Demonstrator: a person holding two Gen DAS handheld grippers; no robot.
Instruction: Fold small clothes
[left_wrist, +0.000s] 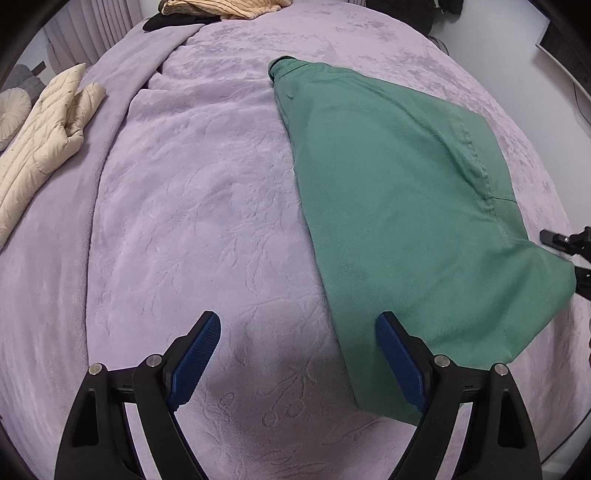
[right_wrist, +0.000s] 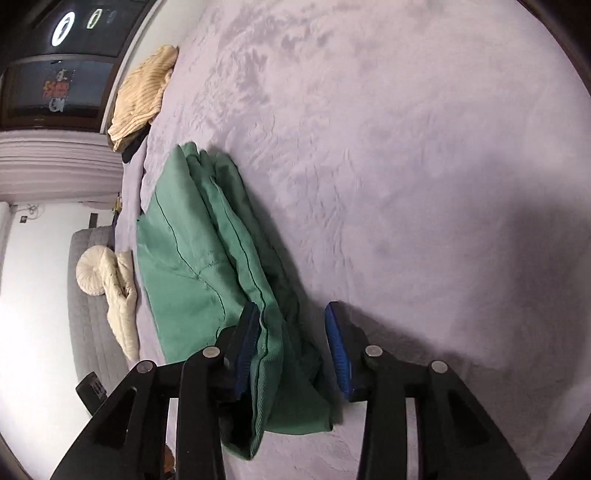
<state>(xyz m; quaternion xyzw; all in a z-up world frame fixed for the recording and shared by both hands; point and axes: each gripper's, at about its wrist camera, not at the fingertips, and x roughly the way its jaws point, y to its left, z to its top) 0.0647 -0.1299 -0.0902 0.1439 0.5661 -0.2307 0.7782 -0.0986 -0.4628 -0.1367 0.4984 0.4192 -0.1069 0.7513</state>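
Note:
A green garment (left_wrist: 399, 206) lies folded lengthwise on the lilac bedspread (left_wrist: 207, 206), running from far centre to near right. My left gripper (left_wrist: 298, 332) is open and empty, low over the bed, its right finger over the garment's near edge. In the right wrist view the same garment (right_wrist: 199, 258) lies in layered folds. My right gripper (right_wrist: 291, 325) is open, its jaws standing either side of the garment's near end, the cloth between them but not pinched. The right gripper's black body (left_wrist: 565, 243) shows at the left wrist view's right edge.
A cream quilted jacket (left_wrist: 40, 147) lies at the bed's left side, also in the right wrist view (right_wrist: 122, 302). A tan ribbed garment (left_wrist: 221, 7) over something black lies at the far edge, seen too from the right (right_wrist: 144, 96). A round cushion (right_wrist: 92, 271) sits by the headboard.

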